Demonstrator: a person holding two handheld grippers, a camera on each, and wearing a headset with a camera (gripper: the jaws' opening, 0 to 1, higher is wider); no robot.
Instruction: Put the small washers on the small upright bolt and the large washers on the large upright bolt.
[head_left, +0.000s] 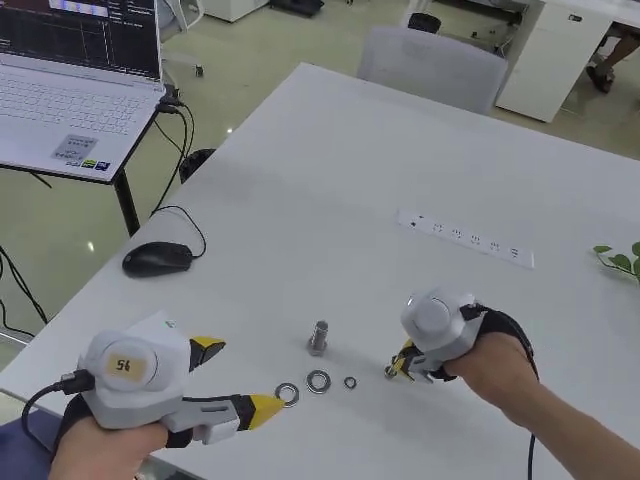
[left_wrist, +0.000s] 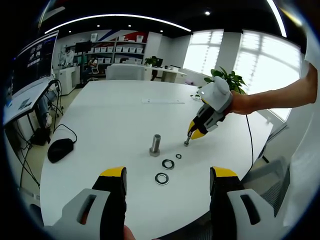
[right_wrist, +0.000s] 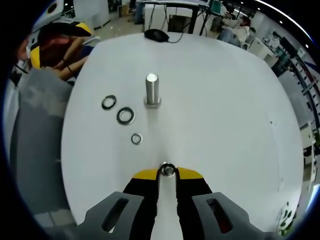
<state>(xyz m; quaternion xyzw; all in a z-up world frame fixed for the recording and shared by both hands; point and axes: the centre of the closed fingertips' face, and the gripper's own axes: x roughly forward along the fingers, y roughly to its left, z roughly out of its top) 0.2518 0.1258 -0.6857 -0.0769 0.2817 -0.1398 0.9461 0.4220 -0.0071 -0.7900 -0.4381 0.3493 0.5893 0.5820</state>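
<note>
Barely begun: three washers (head_left: 319, 381) loose by the bare large bolt (head_left: 319, 337), right fingers (right_wrist: 145, 174) pinching the small bolt (right_wrist: 167, 170), left fingers (left_wrist: 114, 175) spread empty.

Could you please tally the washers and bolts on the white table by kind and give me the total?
Large washers: 2, lying loose
Small washers: 1, lying loose
Large bolts: 1, upright
Small bolts: 1, at the tips of the right gripper
Total: 5
</note>
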